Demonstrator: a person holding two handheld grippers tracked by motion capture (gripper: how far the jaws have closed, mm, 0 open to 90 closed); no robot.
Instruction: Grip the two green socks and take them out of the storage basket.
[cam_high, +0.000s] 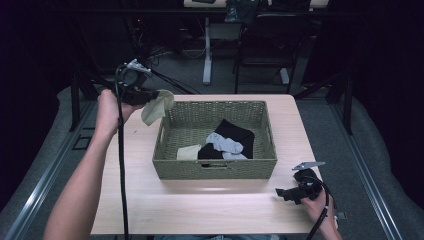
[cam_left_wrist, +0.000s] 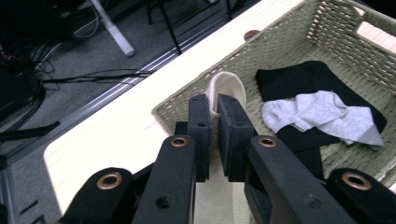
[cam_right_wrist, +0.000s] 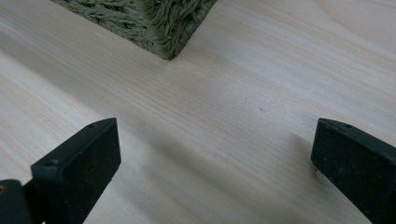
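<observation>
Two grippers are working this table. The left gripper (cam_high: 150, 95) is hanging in the air off the woven basket's (cam_high: 215, 170) ten o'clock corner, its jaws clamping a cream sock (cam_high: 156, 107) that is drooping just outside the rim. Through the left gripper view, the sock (cam_left_wrist: 227, 88) is poking up between the pinched pads, with the basket beyond it at two o'clock. Inside the basket a black garment (cam_high: 235, 132), a grey sock (cam_high: 225, 144) and another cream sock (cam_high: 188, 152) are lying. At the table's (cam_high: 200, 210) four o'clock edge, the right gripper (cam_high: 286, 194) is resting low, jaws spread wide apart over bare wood.
</observation>
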